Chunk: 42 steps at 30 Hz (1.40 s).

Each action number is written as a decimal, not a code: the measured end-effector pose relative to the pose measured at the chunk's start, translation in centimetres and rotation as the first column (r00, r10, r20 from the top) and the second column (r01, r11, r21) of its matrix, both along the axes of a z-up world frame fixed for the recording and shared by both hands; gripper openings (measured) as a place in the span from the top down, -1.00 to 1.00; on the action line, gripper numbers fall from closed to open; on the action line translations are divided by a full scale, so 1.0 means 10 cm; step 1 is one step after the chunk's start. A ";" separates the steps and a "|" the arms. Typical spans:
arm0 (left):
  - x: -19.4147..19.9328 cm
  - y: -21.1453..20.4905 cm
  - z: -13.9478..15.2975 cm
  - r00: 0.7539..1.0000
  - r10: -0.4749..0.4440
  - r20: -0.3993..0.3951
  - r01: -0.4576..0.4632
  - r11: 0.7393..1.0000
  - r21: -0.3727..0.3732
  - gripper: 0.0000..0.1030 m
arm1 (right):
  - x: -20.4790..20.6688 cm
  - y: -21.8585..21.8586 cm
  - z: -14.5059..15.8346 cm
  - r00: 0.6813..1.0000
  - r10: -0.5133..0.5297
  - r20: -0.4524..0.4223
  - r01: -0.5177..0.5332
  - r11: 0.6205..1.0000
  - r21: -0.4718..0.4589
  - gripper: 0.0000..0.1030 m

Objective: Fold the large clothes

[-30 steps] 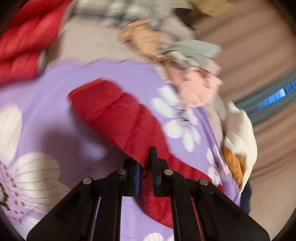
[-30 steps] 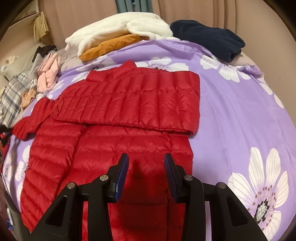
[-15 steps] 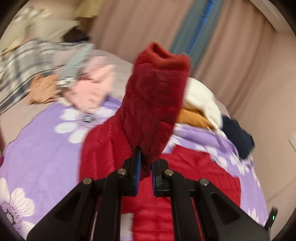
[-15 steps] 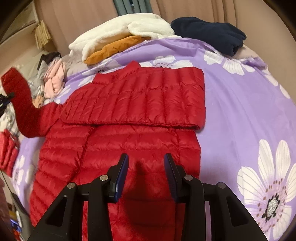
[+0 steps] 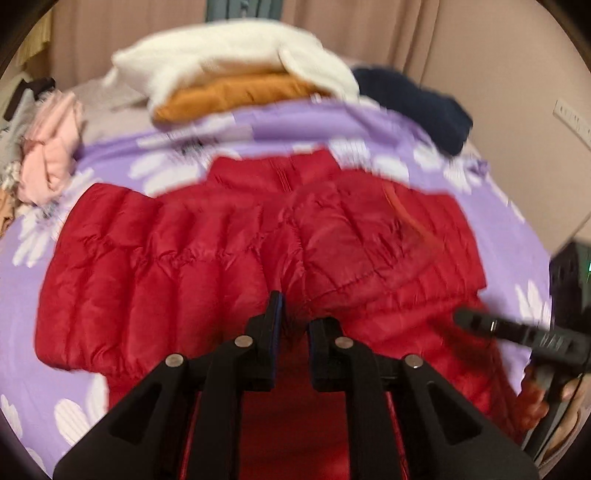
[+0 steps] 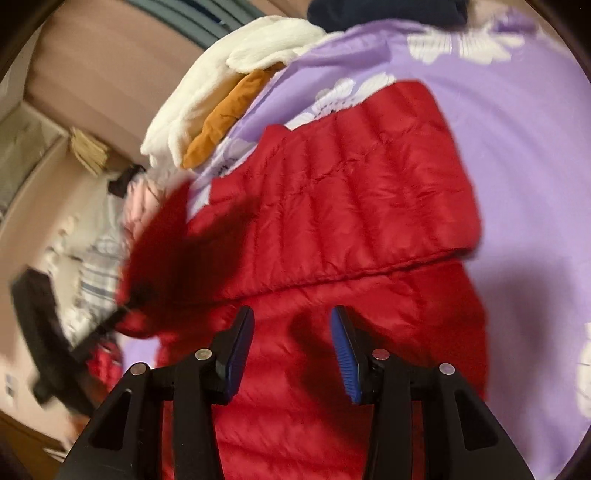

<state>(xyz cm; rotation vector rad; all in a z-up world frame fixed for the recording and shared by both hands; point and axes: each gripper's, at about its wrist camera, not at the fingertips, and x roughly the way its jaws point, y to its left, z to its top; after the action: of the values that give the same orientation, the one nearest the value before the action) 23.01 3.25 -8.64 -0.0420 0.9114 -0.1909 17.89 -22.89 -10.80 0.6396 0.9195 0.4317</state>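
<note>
A red puffer jacket (image 5: 207, 254) lies flat on the purple flowered bedspread (image 5: 295, 125). One sleeve (image 6: 369, 192) is folded across the chest. My left gripper (image 5: 293, 314) hovers over the jacket's middle with the other sleeve (image 5: 236, 266) gathered between its jaws. The jaws are just starting to open and the fabric is still pinched there. My right gripper (image 6: 291, 332) hangs above the jacket's lower body (image 6: 295, 406), tilted, with nothing between its blue pads. Its jaws are opening a little wider. Its black body (image 5: 517, 332) shows at the right edge of the left wrist view.
Folded white (image 5: 229, 55) and orange (image 5: 236, 92) garments are stacked at the bed's far edge, with a navy one (image 5: 417, 103) beside them. Pink clothes (image 5: 51, 155) are heaped at the far left. Curtains (image 5: 369, 26) hang behind. A hand (image 5: 569, 391) shows at the right.
My left gripper swung the sleeve up from the left side and across over the jacket's chest. The right gripper rolled, dipped slightly, and its jaws widened a little.
</note>
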 end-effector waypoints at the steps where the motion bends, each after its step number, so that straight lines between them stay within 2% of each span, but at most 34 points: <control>1: 0.01 -0.02 -0.05 1.000 -0.001 -0.015 0.001 1.000 -0.001 0.70 | 0.04 0.00 -0.02 1.000 0.002 -0.009 -0.002 0.999 0.037 0.13; 3: 0.03 -0.01 -0.16 0.999 0.006 -0.046 -0.006 1.000 -0.003 0.72 | 0.10 0.02 -0.03 1.000 0.002 -0.024 0.001 0.995 0.102 -0.04; 5: 0.01 0.02 -0.22 0.997 0.004 -0.076 -0.006 0.999 -0.032 0.66 | 0.16 0.05 -0.02 1.000 0.004 -0.031 0.001 0.987 0.161 -0.11; 7: -0.04 0.04 -0.23 0.996 0.007 -0.090 -0.012 0.999 -0.049 0.37 | 0.23 0.11 -0.01 0.999 0.018 -0.036 -0.011 0.980 0.201 -0.11; 9: -0.07 0.11 -0.20 0.996 0.023 -0.082 -0.028 0.998 -0.061 0.02 | 0.28 0.20 0.00 0.999 0.030 -0.044 -0.020 0.980 0.197 -0.11; 10: -0.09 0.14 -0.18 0.997 0.032 -0.077 -0.037 0.997 -0.068 -0.02 | 0.31 0.25 0.00 0.998 0.036 -0.052 -0.026 0.982 0.187 -0.11; 13: -0.19 0.21 -0.18 0.997 0.050 -0.067 -0.055 0.996 -0.076 -0.03 | 0.34 0.37 -0.05 0.994 0.074 -0.085 -0.055 0.975 0.214 -0.11; 16: -0.26 0.28 -0.12 0.997 0.062 -0.048 -0.065 0.996 -0.060 -0.03 | 0.33 0.47 -0.02 0.991 0.111 -0.070 -0.089 0.963 0.254 -0.11; 17: -0.29 0.31 -0.12 0.997 0.065 -0.044 -0.068 0.996 -0.055 -0.03 | 0.32 0.50 0.00 0.991 0.117 -0.065 -0.096 0.961 0.258 0.00; 18: -0.31 0.33 -0.10 0.997 0.069 -0.037 -0.071 0.996 -0.049 -0.03 | 0.32 0.51 0.02 0.991 0.119 -0.059 -0.100 0.963 0.252 0.31; 20: -0.36 0.37 -0.09 0.997 0.075 -0.028 -0.076 0.996 -0.044 -0.03 | 0.32 0.55 0.09 0.993 0.109 -0.034 -0.100 0.973 0.206 0.65; 22: -0.41 0.41 -0.05 0.996 0.084 -0.019 -0.084 0.996 -0.041 -0.03 | 0.30 0.54 0.17 0.996 0.086 -0.009 -0.083 0.982 0.170 0.81; 31: -0.55 0.53 0.09 0.994 0.110 0.022 -0.109 0.993 -0.049 -0.06 | 0.07 0.23 0.71 0.983 -0.016 0.185 0.001 0.997 0.078 0.87; 36: -0.56 0.52 0.12 0.993 0.115 0.030 -0.113 0.992 -0.056 -0.06 | 0.01 0.08 0.80 0.976 -0.053 0.211 0.041 0.997 0.059 0.87; 42: -0.53 0.50 0.13 0.993 0.117 0.032 -0.115 0.992 -0.059 -0.06 | -0.03 -0.12 0.63 0.979 -0.101 0.179 0.095 0.995 0.040 0.87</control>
<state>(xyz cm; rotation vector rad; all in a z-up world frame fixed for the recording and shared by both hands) 17.71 8.21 -7.30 -0.1441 0.8656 -0.1088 17.55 -24.05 -4.47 0.6603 0.7072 0.4094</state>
